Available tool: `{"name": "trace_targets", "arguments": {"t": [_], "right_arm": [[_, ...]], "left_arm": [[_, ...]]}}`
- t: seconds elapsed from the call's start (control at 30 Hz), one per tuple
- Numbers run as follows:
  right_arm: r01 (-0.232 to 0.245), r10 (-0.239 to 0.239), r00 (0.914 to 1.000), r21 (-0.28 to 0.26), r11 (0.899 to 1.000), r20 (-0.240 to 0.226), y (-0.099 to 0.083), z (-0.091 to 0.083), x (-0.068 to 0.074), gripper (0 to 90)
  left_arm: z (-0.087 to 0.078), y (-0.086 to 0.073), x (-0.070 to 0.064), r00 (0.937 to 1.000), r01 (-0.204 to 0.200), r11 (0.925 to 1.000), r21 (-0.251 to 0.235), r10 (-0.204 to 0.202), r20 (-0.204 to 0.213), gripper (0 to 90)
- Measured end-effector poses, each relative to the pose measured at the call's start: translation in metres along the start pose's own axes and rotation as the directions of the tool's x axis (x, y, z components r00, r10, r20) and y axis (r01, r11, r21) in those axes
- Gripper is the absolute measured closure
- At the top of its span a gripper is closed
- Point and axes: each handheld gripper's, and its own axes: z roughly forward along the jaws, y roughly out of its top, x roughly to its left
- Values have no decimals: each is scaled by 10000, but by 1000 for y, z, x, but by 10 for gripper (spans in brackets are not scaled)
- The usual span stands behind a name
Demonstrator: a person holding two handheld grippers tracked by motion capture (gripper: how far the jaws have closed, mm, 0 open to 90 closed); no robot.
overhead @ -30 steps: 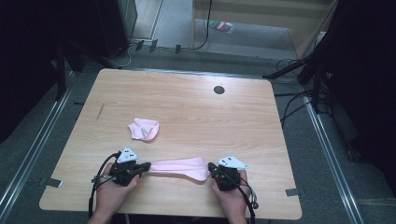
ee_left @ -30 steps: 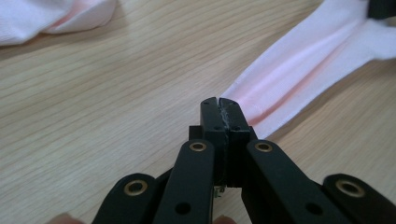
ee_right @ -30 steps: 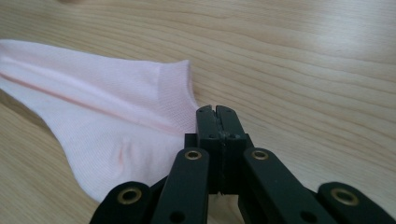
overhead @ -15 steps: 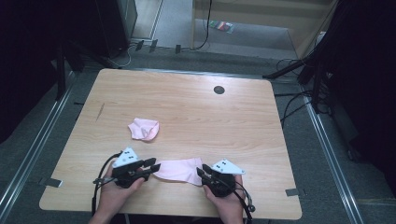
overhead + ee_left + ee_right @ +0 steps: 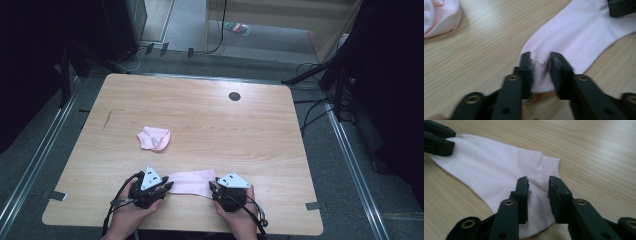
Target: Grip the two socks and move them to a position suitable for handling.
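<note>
Here, from the largest thing down to the smallest:

Room: we see dark surroundings, a grey floor (image 5: 320, 150) with cables trailing at the right, and metal rails along both sides.

Tabletop: a pale wood-grain tabletop (image 5: 210, 120), bare but for a small dark round hole (image 5: 234, 96) near its far edge.

Task's thing: a flat pale pink fabric sock (image 5: 190, 182) lies on the near part of the tabletop, stretched between our two tools.

Handling: we judge it light, soft and limp; it will sag and crease if lifted by one end, so each end wants its own hold, at the toe and at the cuff.

Other cloth: a crumpled pink sock (image 5: 154, 138) sits farther in, well apart.

Left tool (image 5: 540, 65): jaws narrowly parted, astride one rounded end of the flat sock, with a pinch of fabric bunched between them; they are not clamped.

Right tool (image 5: 537, 187): jaws likewise parted over the opposite end, resting on the fabric with a gap between.
</note>
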Motion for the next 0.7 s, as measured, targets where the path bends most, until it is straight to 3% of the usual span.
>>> {"name": "trace_targets", "arguments": {"t": [0.03, 0.07, 0.17, 0.23, 0.27, 0.33, 0.43, 0.57, 0.63, 0.7], "right_arm": [[-9, 9, 10000, -18, 10000, 14, 0, 0, -1, 768], [-115, 115, 9999, 5, 9999, 3, 0, -1, -2, 792], [-314, 315, 9994, 56, 9995, -172, -1, -2, -5, 804], [-257, 259, 9994, 77, 9996, -246, -1, -2, -5, 761], [-262, 266, 9988, 98, 9996, -412, 0, -2, -5, 710], [-414, 422, 9965, 134, 9991, -718, 1, -3, -6, 618], [-584, 562, 9944, -227, 9980, -900, 5, -8, -6, 543], [-436, 359, 9954, -855, 9954, -890, 18, -15, -5, 530], [-442, 350, 9952, -1010, 9939, -914, 28, -16, -6, 530], [-443, 337, 9955, -1207, 9917, -891, 38, -17, -6, 533]], "left_arm": [[-1, 0, 0, 9999, 71, 10000, 20, -71, 91, 869], [-1, 0, -1, 10000, 67, 10000, 21, -67, 68, 883], [-3, -1, 0, 9980, 397, 9990, 189, -405, 490, 886], [-5, -4, 2, 9942, 700, 9974, 144, -709, 802, 877], [-6, -5, 4, 9917, 876, 9961, 51, -877, 940, 839], [-8, -6, 7, 9894, 1039, 9945, -151, -1018, 1039, 680], [-13, -4, 14, 9866, 1312, 9884, -770, -1226, 1080, 541], [-15, -5, 28, 9847, 1685, 9787, -1170, -1619, 639, 486], [-16, -5, 37, 9801, 1982, 9697, -1425, -1949, 372, 472], [-16, -5, 47, 9707, 2372, 9585, -1580, -2403, -8, 470]]}}
